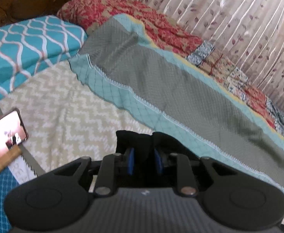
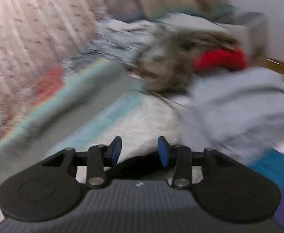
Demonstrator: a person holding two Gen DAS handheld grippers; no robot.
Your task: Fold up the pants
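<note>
Here, left tongs (image 1: 143,155) pinching black pants (image 1: 140,141) — a fold bunched between the pads, right tongs (image 2: 140,151) spread — empty.

I see soft daylight glowing through backlit leaf-print curtain (image 1: 229,23); glare whites out phone screen (image 1: 4,130). My left view mostly sharp, fisheye-bent edges; right view heavily motion-blurred.

— What lies on the chevron bedspread (image 1: 64,108)?
— A grey quilt (image 1: 171,89) with a teal border, a teal pillow (image 1: 25,44) with white wavy lines, and a phone (image 1: 5,128) with its screen lit.
— Behind those?
— A red floral blanket (image 1: 134,17) and a leaf-print curtain (image 1: 239,19).
</note>
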